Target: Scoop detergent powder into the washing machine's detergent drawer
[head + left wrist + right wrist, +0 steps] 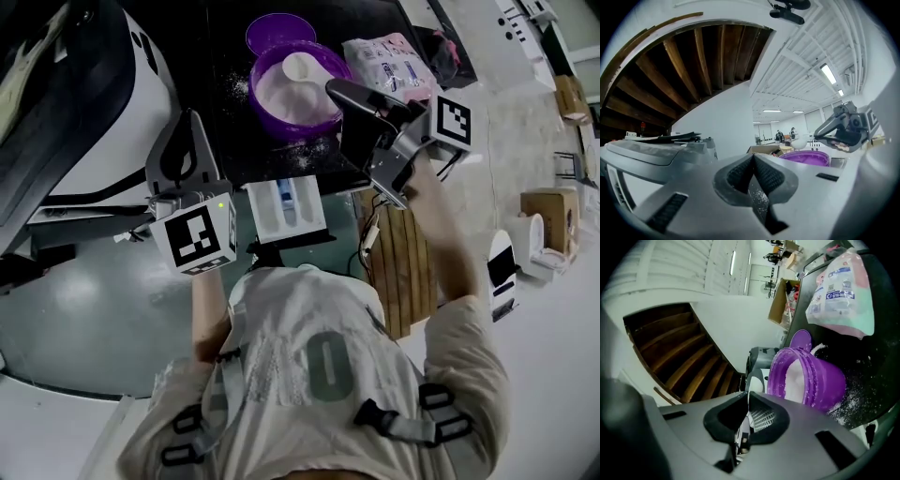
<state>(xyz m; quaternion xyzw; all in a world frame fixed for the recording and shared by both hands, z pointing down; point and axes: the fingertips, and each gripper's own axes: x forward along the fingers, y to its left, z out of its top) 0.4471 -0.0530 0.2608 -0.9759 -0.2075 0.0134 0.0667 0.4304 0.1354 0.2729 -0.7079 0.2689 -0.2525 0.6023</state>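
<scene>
Nearest me, the drawer (264, 214) stands open, behind and between both claws; my left claw (753, 158) is pressed together on nothing, its pads dusted with powder; my right claw (746, 399) is clamped on the scoop (761, 419) by its handle, the purple tub (829, 380) just ahead; I judge this the filling step; next I'd dip, lift level, and swing back to the drawer.

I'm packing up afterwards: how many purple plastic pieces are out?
2: the purple tub holding white powder, at the top centre of the head view, and a purple lid just beyond it. More may be hidden.
</scene>
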